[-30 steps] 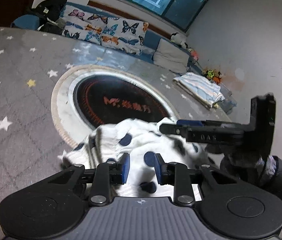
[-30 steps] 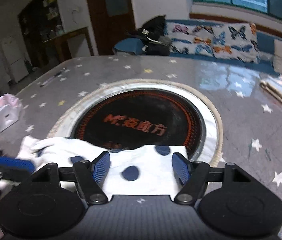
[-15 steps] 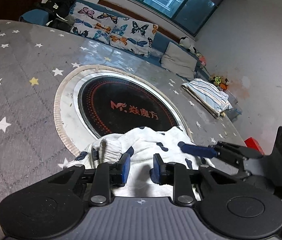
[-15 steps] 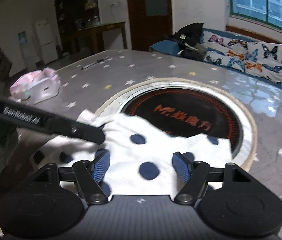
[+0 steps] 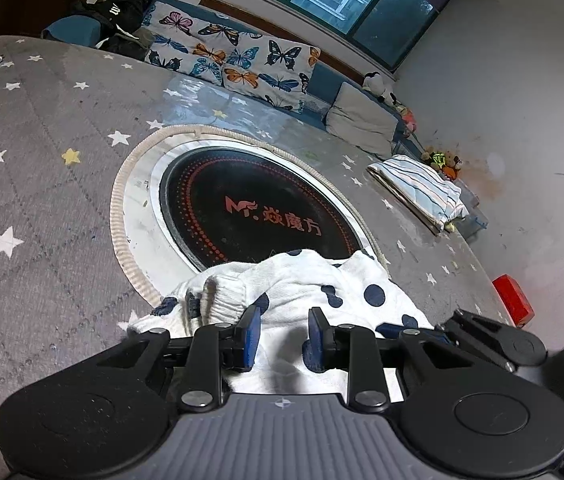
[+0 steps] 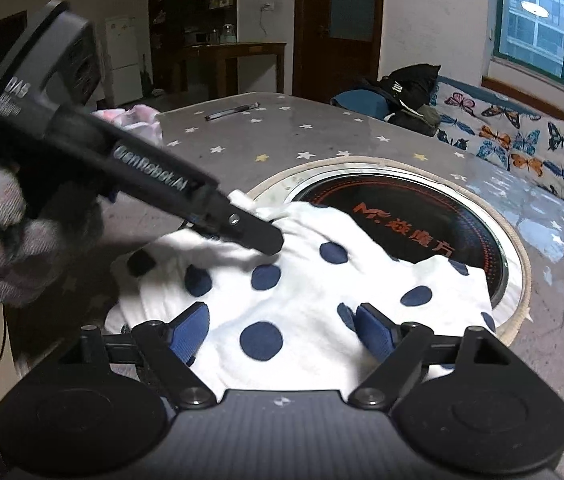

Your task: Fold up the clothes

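A white garment with dark blue dots (image 6: 298,292) lies crumpled on the grey star-patterned table, partly over the black round inset. It also shows in the left wrist view (image 5: 306,288). My right gripper (image 6: 280,326) is open, its blue pads straddling the cloth's near edge. My left gripper (image 5: 280,334) has its pads a small gap apart over the cloth, gripping nothing. In the right wrist view the left gripper's fingers (image 6: 258,236) press on the garment's far left part. The right gripper's body (image 5: 494,340) shows at the right of the left wrist view.
A black round inset with red lettering (image 5: 258,212) sits mid-table. A folded striped cloth (image 5: 418,188) lies at the far right edge, a red box (image 5: 512,300) near it. A pen (image 6: 232,111) and a pink item (image 6: 138,120) lie at the far left. A butterfly-print sofa (image 5: 238,64) stands behind.
My left gripper's pads have opened a little and it has lowered onto the garment. My right gripper has come closer over the cloth, still open. The garment lies flatter.
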`<state>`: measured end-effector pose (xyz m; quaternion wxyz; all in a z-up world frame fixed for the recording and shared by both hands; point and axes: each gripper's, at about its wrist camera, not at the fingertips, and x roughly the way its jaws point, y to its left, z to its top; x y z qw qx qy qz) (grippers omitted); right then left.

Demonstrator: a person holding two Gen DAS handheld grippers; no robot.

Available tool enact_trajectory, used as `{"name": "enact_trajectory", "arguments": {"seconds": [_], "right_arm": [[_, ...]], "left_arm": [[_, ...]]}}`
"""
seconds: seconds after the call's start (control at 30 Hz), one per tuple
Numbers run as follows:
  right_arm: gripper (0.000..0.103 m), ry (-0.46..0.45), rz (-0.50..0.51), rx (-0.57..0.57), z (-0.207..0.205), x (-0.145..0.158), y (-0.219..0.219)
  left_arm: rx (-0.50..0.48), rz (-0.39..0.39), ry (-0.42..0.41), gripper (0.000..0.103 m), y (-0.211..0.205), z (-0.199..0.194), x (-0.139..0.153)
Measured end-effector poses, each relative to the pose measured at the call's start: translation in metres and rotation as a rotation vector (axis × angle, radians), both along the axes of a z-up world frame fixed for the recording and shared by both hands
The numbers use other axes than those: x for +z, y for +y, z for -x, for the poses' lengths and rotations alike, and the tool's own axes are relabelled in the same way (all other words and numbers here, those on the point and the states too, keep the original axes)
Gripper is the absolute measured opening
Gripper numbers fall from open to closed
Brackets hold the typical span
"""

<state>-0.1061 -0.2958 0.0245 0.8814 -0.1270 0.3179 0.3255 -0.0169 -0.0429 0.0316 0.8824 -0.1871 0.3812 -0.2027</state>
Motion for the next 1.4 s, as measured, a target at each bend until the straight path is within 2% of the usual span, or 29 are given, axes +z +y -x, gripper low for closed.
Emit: {"name": "enact_trajectory", "arguments": {"seconds": [0.23,0.4,0.6,0.7,0.83,1.17,1.3,1.4], "right_arm": [[0.086,-0.018,0.006,-0.007,0.015,-0.007,-0.004],[0.091,-0.013,-0.025,-0.031,0.018,-0.008,-0.012],[0.103,-0.021,-0.071,-0.065,0.031,-0.006,-0.028],[0.103,-0.047,-0.094,-0.099,0.038,-0.002,-0.037],[0.103,-0.039,-0.130,-0.120,0.043,0.000,-0.047],[0.103,0.064,-0.138,-0.187,0.044,-0.019,-0.070],[0.103,0.066,-0.151,-0.185,0.051,-0.016,-0.077],[0.103,0.033,-0.160,-0.191,0.050,-0.005,-0.079]], "left_arm": [[0.004,0.004,0.000,0.030,0.000,0.000,-0.001],[0.008,0.009,0.003,0.030,0.001,0.000,-0.002],[-0.003,0.015,-0.019,0.048,-0.003,0.006,0.001],[-0.008,0.012,-0.031,0.054,-0.006,0.010,0.003],[-0.012,0.009,-0.044,0.059,-0.009,0.017,0.006],[-0.026,-0.014,-0.067,0.061,-0.012,0.025,0.003],[-0.026,-0.015,-0.067,0.061,-0.012,0.025,0.004],[-0.025,-0.012,-0.072,0.063,-0.012,0.027,0.006]]}}
